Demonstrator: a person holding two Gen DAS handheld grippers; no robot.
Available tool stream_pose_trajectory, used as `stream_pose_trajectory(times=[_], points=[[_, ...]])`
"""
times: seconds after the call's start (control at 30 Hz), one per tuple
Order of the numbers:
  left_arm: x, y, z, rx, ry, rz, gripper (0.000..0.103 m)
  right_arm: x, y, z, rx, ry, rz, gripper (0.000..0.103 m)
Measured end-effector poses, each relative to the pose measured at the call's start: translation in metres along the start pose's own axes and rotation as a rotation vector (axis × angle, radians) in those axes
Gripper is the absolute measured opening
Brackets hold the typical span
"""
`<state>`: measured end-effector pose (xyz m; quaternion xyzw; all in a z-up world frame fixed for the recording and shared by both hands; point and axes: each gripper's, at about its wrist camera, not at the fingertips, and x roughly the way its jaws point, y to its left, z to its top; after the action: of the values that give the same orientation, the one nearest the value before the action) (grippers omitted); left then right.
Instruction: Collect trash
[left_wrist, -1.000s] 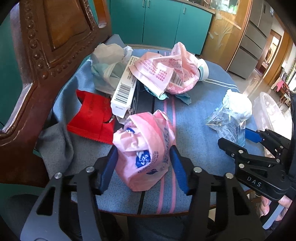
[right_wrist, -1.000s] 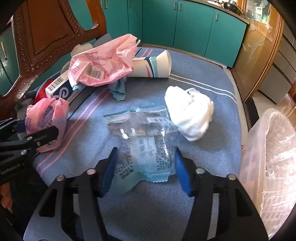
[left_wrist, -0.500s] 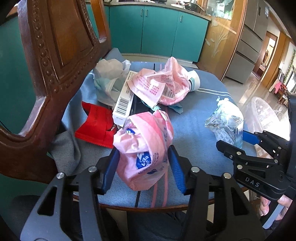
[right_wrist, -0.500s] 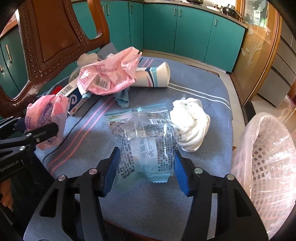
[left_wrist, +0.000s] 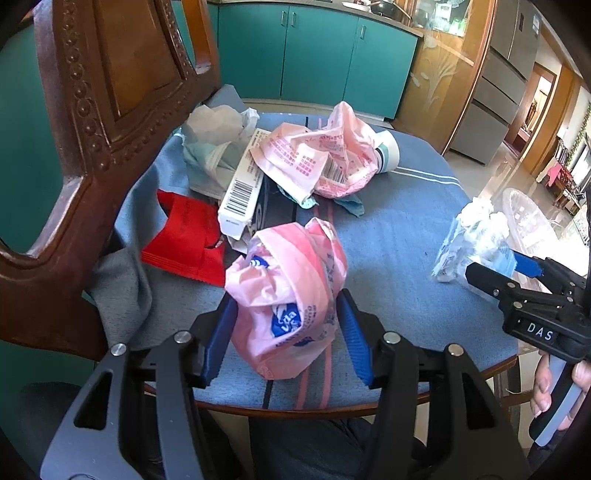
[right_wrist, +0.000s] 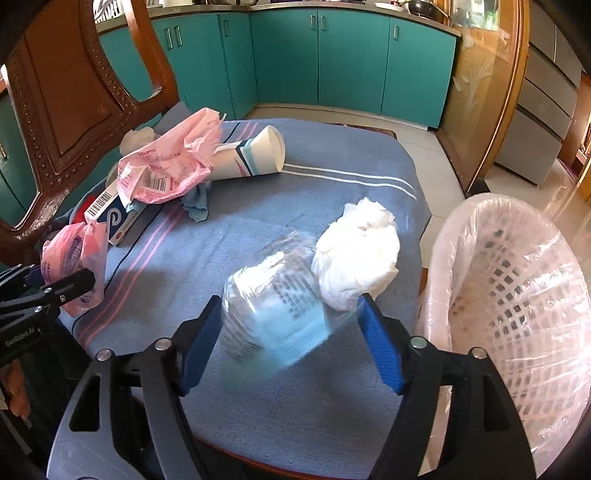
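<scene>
My left gripper (left_wrist: 284, 334) is clamping a crumpled pink plastic bag with a blue logo (left_wrist: 286, 299) just above the near edge of the blue striped cloth (right_wrist: 332, 192) covering the table. My right gripper (right_wrist: 290, 338) is opening its jaws around a blurred clear plastic wrapper with blue print (right_wrist: 275, 310); its right pad is standing clear of the wrapper. A wad of white tissue (right_wrist: 356, 254) is lying just beyond it. A white mesh basket lined with thin plastic (right_wrist: 517, 295) is standing beside the table, at my right.
</scene>
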<state>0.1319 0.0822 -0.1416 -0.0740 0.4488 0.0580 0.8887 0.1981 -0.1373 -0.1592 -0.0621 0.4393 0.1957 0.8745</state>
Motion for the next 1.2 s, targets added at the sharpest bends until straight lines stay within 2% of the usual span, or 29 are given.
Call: stream_pose_trajectory(times=[0.2, 0.27, 0.37, 0.43, 0.5, 0.53, 0.57, 0.63, 0.67, 0.87, 1.0, 1.07, 1.2], points=[[0.007, 0.000, 0.002, -0.003, 0.013, 0.003, 0.064, 0.004, 0.003, 0.001, -0.021, 0.000, -0.029, 0.075], [0.012, 0.001, 0.002, -0.004, 0.022, 0.001, 0.065, 0.005, 0.004, 0.001, -0.036, -0.003, -0.038, 0.085], [0.019, 0.001, 0.004, -0.006, 0.031, -0.008, 0.065, 0.012, 0.007, 0.002, -0.069, 0.016, -0.051, 0.087], [0.022, 0.000, 0.005, -0.003, 0.033, -0.009, 0.065, 0.015, 0.010, 0.002, -0.077, 0.023, -0.025, 0.087], [0.023, -0.001, 0.004, 0.005, 0.033, -0.005, 0.058, 0.016, 0.015, 0.001, -0.088, 0.023, 0.002, 0.082], [0.024, -0.001, 0.004, 0.009, 0.034, -0.003, 0.056, 0.016, 0.019, 0.001, -0.100, 0.026, 0.012, 0.070], [0.024, -0.002, 0.004, 0.009, 0.033, -0.005, 0.055, 0.017, 0.022, 0.001, -0.112, 0.030, 0.016, 0.062], [0.022, -0.001, 0.004, 0.007, 0.027, -0.010, 0.052, 0.016, 0.026, 0.001, -0.117, 0.033, 0.045, 0.050], [0.021, -0.001, 0.004, 0.007, 0.022, -0.012, 0.049, 0.015, 0.027, 0.001, -0.116, 0.032, 0.056, 0.048], [0.000, 0.002, 0.009, -0.017, -0.021, -0.020, 0.047, -0.008, 0.025, 0.005, -0.096, -0.026, 0.082, 0.046], [-0.017, -0.007, 0.019, -0.005, -0.063, -0.044, 0.047, -0.045, 0.007, 0.014, -0.068, -0.114, 0.077, 0.046], [-0.025, -0.015, 0.023, 0.009, -0.083, -0.069, 0.047, -0.063, -0.010, 0.017, -0.037, -0.158, 0.054, 0.046], [-0.030, -0.033, 0.031, 0.021, -0.089, -0.139, 0.047, -0.096, -0.059, 0.014, 0.053, -0.229, -0.046, 0.046]])
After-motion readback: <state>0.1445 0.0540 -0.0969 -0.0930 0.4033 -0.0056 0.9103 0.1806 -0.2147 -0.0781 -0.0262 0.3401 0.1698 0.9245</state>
